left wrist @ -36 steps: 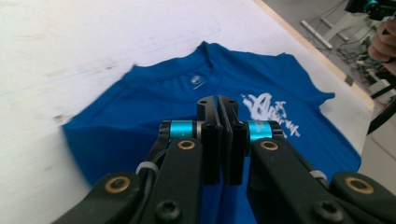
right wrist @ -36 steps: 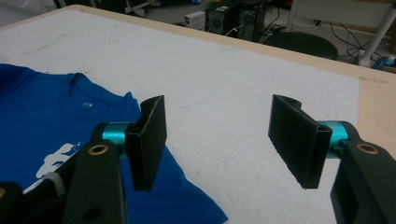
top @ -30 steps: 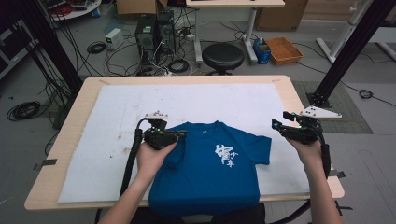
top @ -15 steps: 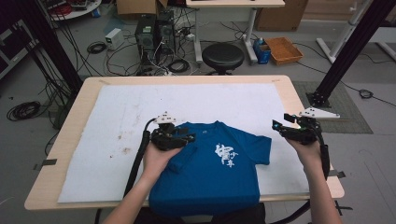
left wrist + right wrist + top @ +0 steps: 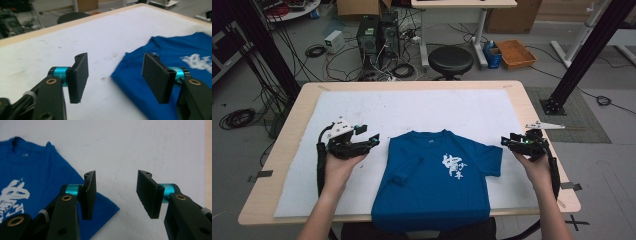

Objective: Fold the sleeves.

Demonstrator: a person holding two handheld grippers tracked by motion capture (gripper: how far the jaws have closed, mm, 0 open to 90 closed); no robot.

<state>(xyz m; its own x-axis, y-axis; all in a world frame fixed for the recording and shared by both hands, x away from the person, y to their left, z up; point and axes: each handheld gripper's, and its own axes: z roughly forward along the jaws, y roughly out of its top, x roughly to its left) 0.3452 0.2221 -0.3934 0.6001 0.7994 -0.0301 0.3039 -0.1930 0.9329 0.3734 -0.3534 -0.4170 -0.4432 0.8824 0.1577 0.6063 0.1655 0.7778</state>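
Blue T-shirt [image 5: 437, 185] flat on white mat [image 5: 412, 112], at 6 o'clock of desk [image 5: 532, 107], hem over near edge. Left sleeve already folded inward onto body; right sleeve [image 5: 489, 160] spread out toward 3 o'clock.

Left gripper [image 5: 374, 140] at 9 o'clock of shirt, just beside shoulder; fingers [image 5: 80, 76] just been opening, now released, nothing between them.

Right gripper [image 5: 507, 142] at 3 o'clock, just beside right sleeve; fingers [image 5: 88, 195] just been closing, not yet on cloth, gap empty.

Judged step: right-sleeve fold. Recommended: approach low, pinch sleeve hem only, top layer w/o mat; lift slightly, carry toward 9 o'clock, lay flat mirroring left fold. Avoid dragging body off desk edge.
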